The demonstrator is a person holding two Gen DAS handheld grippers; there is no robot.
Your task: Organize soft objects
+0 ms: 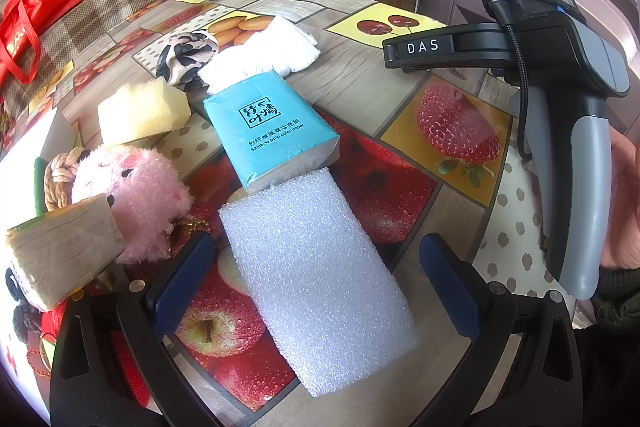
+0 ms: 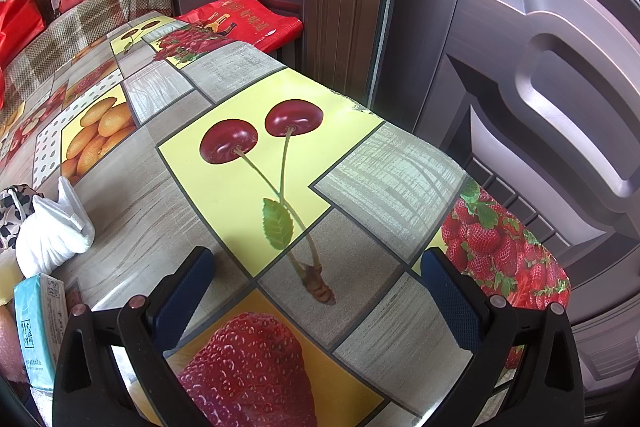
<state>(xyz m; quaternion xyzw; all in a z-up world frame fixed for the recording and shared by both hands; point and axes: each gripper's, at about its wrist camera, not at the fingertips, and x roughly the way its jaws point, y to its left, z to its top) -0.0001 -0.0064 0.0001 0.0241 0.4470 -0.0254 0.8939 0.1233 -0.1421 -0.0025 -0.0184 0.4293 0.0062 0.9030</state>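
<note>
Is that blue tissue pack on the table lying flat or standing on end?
Lying flat. The blue tissue pack rests label-up on the table, its printed face towards the camera, one end touching the white foam block.

Tablecloth (image 1: 420,87) looking like glossy printed vinyl, smooth, throwing back window glare. White foam block (image 1: 316,279) showing a pebbled, matt, bubbly skin. Blue tissue pack (image 1: 272,131) wearing thin shiny plastic film, paper edges showing at its end. Yellow sponge (image 1: 140,111) appearing porous and dull. Pink plush toy (image 1: 136,195) looking shaggy and fuzzy. Left gripper (image 1: 316,283) pads showing dark blue textured rubber on matt black plastic.
</note>
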